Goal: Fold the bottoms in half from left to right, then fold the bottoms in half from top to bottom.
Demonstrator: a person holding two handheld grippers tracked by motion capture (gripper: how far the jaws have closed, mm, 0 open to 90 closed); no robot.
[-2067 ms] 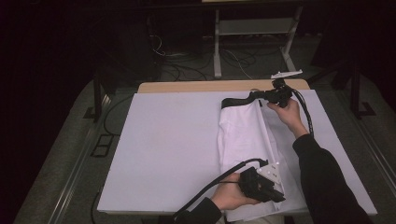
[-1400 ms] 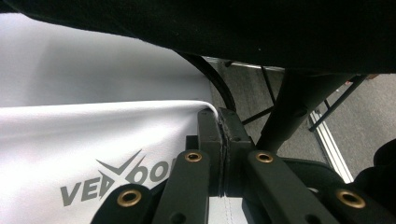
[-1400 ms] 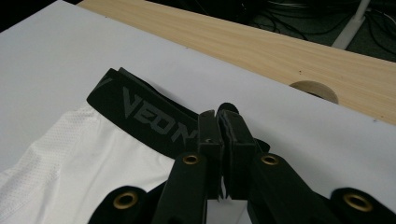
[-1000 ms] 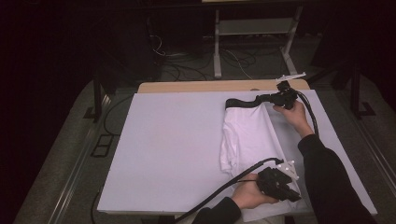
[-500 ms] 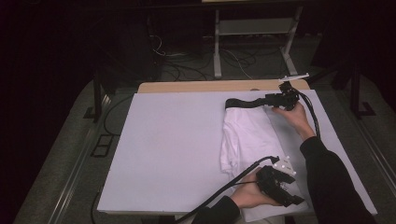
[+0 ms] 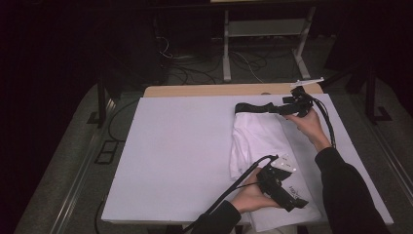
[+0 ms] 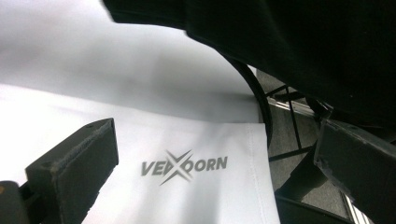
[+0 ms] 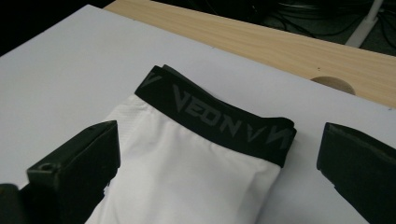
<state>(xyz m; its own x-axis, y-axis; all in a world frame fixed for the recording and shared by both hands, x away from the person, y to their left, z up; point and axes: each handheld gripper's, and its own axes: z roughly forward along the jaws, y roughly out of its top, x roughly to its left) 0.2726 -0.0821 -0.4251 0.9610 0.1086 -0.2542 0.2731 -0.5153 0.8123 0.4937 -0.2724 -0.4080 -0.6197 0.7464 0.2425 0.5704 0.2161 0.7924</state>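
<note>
The person's forearm hides the white garment's near right edge.

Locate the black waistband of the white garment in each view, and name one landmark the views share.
High view: black waistband at the garment's far end, right of centre.
Left gripper view: not in it; the garment's hem logo lies there.
Right gripper view: across the centre.
Shared landmark: the white table cover.

We are seeing smooth matt white cloth shorts with a black elastic waistband lying on matt white sheeting over wood.
</note>
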